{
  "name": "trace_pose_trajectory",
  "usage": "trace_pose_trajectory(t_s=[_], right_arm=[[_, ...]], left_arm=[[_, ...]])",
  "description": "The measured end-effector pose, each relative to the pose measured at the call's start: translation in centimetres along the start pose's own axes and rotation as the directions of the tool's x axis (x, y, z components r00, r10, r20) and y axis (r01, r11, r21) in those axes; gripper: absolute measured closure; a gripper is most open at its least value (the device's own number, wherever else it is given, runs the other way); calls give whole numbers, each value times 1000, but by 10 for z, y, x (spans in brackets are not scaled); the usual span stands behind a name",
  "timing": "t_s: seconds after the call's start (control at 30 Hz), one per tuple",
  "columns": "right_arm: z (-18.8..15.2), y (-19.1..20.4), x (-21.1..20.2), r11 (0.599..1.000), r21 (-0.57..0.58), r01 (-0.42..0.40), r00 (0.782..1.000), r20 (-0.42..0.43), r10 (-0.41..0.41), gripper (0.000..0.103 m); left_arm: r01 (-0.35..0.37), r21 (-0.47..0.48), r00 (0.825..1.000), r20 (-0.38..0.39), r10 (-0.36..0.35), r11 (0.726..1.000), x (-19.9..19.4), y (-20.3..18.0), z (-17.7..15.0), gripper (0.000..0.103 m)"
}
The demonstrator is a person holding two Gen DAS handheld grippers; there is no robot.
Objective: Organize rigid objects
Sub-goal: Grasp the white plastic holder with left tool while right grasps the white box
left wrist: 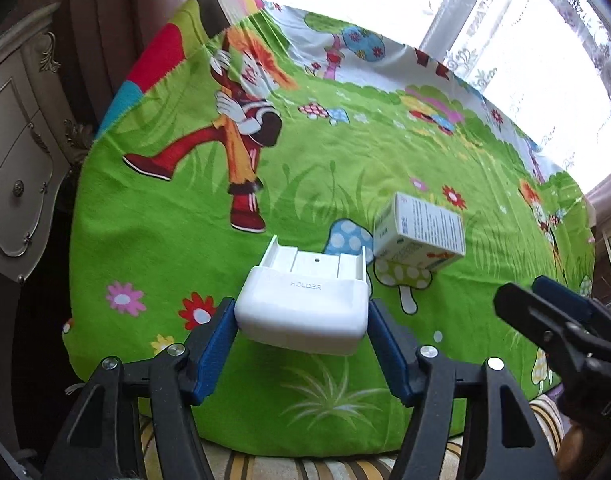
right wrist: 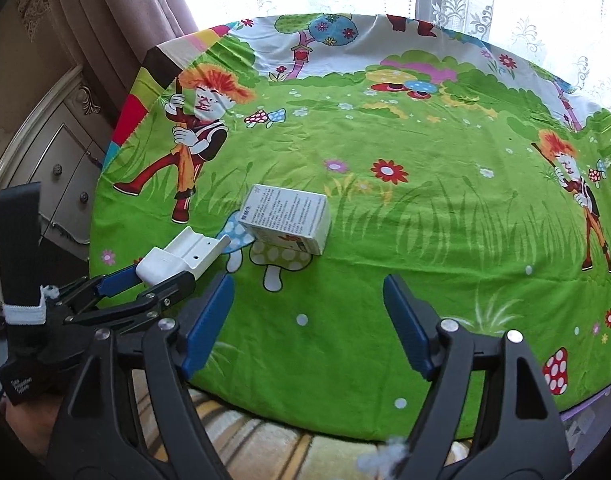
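A green cartoon-print cloth (right wrist: 425, 220) covered the bench, with a small white printed box (right wrist: 289, 218) lying just right of the white holder (left wrist: 301, 312) — nothing between them. The left gripper (left wrist: 301, 320) clasped the holder by its sides, above the cloth. The right gripper (right wrist: 307, 292) stood wide and empty — near the box.

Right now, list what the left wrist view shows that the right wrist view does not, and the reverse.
Left wrist view only: the word HOLDER on the white holder, which sits between the left gripper's blue fingers.

Right wrist view only: the right gripper's open fingers with nothing between them, a second cartoon figure at the cloth's right edge, and the gloved hand carrying the left gripper.

Both: the holder, the box lying beyond it, the green cloth, the cabinet and the window.
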State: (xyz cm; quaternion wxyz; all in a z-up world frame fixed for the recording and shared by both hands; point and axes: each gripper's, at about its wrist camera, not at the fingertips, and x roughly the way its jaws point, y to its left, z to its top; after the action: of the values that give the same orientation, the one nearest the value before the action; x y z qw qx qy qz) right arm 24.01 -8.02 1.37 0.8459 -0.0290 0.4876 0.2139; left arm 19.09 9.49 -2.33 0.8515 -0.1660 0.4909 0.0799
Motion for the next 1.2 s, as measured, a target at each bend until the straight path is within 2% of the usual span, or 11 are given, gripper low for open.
trace_pose_trajectory(t_s=[0.13,0.23,0.47,0.67,0.73,0.77,1.0,1.2], right_arm=[[8,9,19,997,77,20,1000,11,-21,17],[14,12,31,993,116,19,1000,0,-20,17],[23,27,60,994,81,70,997,-31,-68,16],[28,30,79,992,71,102,994,-33,-100,16],[27,30,84,991,62,122,992,-38,-119,21],[27,30,86,990,53,133,990,-49,-131,30],[23,28,76,991,32,126,992,-26,-125,30],[19,21,48,991,30,127,991,28,-128,31]], left_arm=[[-5,-34,999,48,7,999,-5,12,8,38],[22,-80,998,52,-18,997,-3,24,10,38],[83,-175,993,95,-67,981,-10,43,7,38],[104,-179,992,91,-89,978,-7,39,6,38],[103,-171,992,87,-90,980,-7,36,3,38],[105,-166,992,85,-91,980,-6,35,2,38],[116,-151,990,94,-103,982,-13,25,0,38],[125,-142,989,98,-112,982,-20,18,-2,38]])
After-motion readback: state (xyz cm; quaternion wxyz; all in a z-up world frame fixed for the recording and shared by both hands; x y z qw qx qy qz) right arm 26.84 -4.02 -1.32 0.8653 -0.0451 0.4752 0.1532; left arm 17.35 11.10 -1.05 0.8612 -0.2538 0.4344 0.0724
